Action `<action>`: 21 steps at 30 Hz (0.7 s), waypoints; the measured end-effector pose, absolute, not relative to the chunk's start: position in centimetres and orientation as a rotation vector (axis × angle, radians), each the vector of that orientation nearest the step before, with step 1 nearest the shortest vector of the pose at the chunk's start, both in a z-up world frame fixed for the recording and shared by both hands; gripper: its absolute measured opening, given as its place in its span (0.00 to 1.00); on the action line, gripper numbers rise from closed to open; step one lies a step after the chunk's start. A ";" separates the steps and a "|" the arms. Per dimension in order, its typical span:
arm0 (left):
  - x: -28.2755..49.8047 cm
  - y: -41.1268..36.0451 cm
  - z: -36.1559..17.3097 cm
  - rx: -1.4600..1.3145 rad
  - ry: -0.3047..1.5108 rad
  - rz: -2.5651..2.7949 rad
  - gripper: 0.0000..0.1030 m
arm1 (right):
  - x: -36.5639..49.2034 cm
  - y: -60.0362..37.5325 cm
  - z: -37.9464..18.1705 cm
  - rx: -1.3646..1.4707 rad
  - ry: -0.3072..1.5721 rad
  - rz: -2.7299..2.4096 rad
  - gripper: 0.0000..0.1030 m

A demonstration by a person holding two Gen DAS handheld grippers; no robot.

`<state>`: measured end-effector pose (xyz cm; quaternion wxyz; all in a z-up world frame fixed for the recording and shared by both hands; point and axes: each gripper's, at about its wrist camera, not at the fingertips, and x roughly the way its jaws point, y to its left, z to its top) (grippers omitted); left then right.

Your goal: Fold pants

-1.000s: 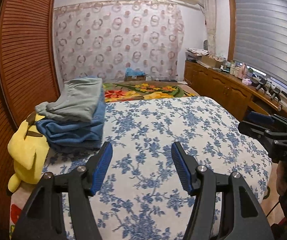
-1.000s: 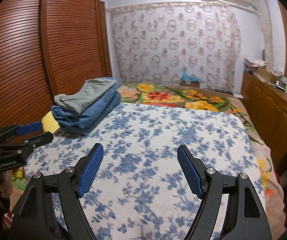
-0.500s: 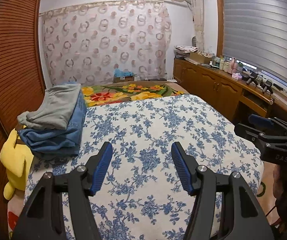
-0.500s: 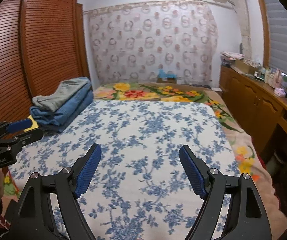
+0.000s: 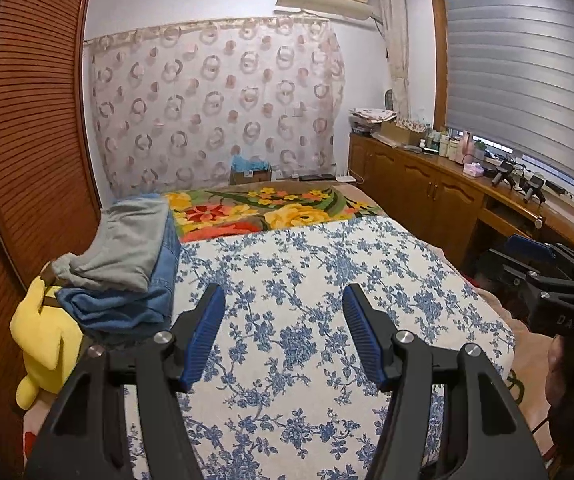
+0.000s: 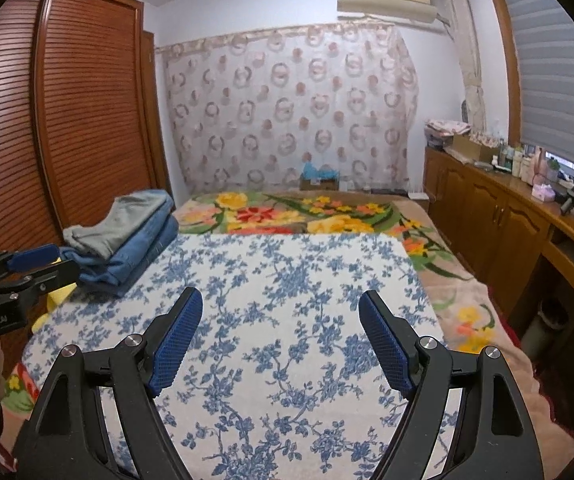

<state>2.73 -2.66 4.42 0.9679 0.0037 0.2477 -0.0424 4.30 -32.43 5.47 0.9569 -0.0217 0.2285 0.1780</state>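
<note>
Two pairs of folded pants, grey sweatpants (image 5: 121, 246) on top of blue jeans (image 5: 135, 304), are sitting in a neat stack at the bed's left edge, just beside the wardrobe (image 5: 19, 140). Parked there, the stack is probably keeping the middle of the bed free for work. A yellow plush toy (image 5: 45, 340) is wedged against the near end of the stack, at the bed's left edge. The blue floral sheet (image 6: 287, 300) is lying flat over the near part of the bed, with a bright flowered blanket (image 6: 287, 214) showing beyond it toward the far edge. No unfolded pants are showing on it. The left gripper (image 5: 283, 330) is hovering over the sheet near the stack, fingers moderately apart and holding nothing. The right gripper (image 6: 281, 340) is hovering further right, fingers wide and likewise empty, seemingly ready for a next garment.
</note>
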 end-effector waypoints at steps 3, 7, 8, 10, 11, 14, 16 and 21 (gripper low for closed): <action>2.2 -2.2 5.0 0.002 0.486 -0.081 0.59 | 4.0 -32.4 6.3 -0.044 0.449 0.361 0.80; 1.9 -1.7 5.6 0.000 0.474 -0.066 0.59 | 3.6 -32.1 7.1 -0.045 0.429 0.361 0.81; 1.7 -1.4 5.8 -0.002 0.470 -0.062 0.59 | 3.5 -32.0 7.4 -0.046 0.422 0.359 0.81; 1.5 -1.0 6.1 -0.005 0.462 -0.051 0.59 | 3.3 -31.8 7.8 -0.048 0.409 0.358 0.81; 1.4 -0.8 6.3 -0.008 0.457 -0.044 0.59 | 3.2 -31.8 7.9 -0.049 0.404 0.358 0.81; 1.0 -0.2 6.5 -0.012 0.448 -0.033 0.59 | 3.1 -31.6 8.3 -0.052 0.391 0.355 0.81; 0.8 0.2 6.7 -0.011 0.443 -0.022 0.59 | 3.0 -31.4 8.5 -0.048 0.382 0.353 0.81; 0.5 0.8 6.6 -0.015 0.439 -0.009 0.59 | 2.9 -31.0 8.5 -0.046 0.371 0.348 0.81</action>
